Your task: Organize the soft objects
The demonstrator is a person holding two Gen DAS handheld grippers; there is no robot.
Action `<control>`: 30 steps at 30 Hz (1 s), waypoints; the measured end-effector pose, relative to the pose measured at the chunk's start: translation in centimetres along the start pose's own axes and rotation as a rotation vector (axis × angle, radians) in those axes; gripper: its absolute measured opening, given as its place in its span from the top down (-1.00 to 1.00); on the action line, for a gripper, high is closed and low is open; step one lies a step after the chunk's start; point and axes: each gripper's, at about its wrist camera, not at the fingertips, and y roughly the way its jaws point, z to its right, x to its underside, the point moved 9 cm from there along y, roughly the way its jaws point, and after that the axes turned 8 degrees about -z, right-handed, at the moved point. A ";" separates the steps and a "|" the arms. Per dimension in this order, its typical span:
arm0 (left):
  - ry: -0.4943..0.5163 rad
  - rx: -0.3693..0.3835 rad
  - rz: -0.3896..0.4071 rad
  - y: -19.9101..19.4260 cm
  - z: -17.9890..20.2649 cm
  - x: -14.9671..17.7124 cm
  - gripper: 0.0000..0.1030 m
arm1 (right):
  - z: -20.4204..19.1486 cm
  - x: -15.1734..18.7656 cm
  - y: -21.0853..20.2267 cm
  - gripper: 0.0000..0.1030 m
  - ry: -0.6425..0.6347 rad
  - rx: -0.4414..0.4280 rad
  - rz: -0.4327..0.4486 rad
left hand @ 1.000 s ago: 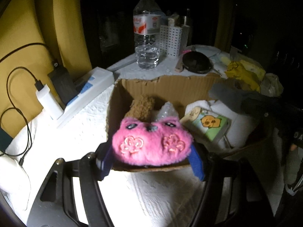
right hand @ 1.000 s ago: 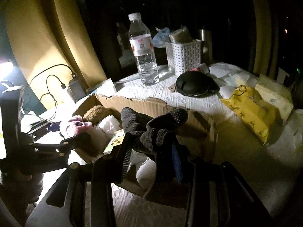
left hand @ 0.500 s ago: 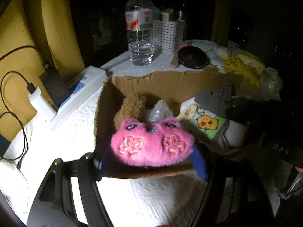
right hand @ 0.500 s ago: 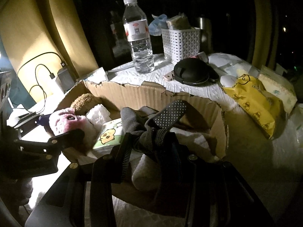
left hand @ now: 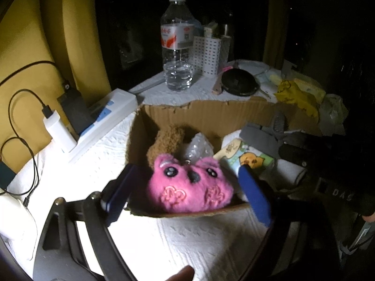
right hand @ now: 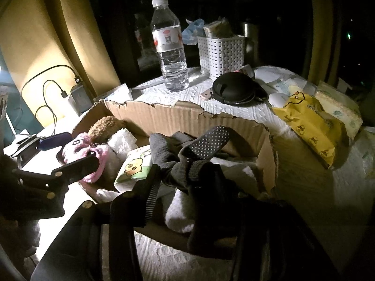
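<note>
1. The pink plush [left hand: 191, 190] sits at the near edge of the cardboard box [left hand: 211, 114], between my left gripper [left hand: 187, 193] pads, which have just been opening and stand clear of it.
2. My right gripper [right hand: 185, 175] has just been opening too; the grey sock [right hand: 187, 154] lies between its jaws over the box, whether still pinched I cannot tell.
3. A brown plush [left hand: 167, 141] lies behind the pink one; a water bottle [left hand: 177, 44] stands on the table [left hand: 199, 241] beyond.

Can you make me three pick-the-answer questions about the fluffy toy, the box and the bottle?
1. Where is the pink plush toy?
A. beside the water bottle
B. at the cardboard box's near edge
C. in the white basket

2. What colour is the bottle's cap?
A. white
B. red
C. green

3. How do the left gripper's jaws stand?
A. clamped on the toy
B. spread, clear of the toy
C. holding the bottle

Answers:
1 B, it sits in the cardboard box by the near wall.
2 A, the water bottle has a white cap.
3 B, the left gripper shows gaps on both sides.
</note>
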 end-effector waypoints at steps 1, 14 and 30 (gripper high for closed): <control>0.001 -0.001 0.003 -0.2 0.0 0.0 -0.73 | 0.0 0.0 -0.2 0.08 0.000 0.002 0.001; -0.014 -0.009 0.036 -3.3 0.6 1.2 -0.73 | -0.5 0.4 -3.4 -0.12 -0.007 0.023 0.036; -0.011 0.020 0.092 -7.8 1.6 1.6 -0.73 | -1.3 1.4 -7.5 -0.13 -0.009 0.056 0.070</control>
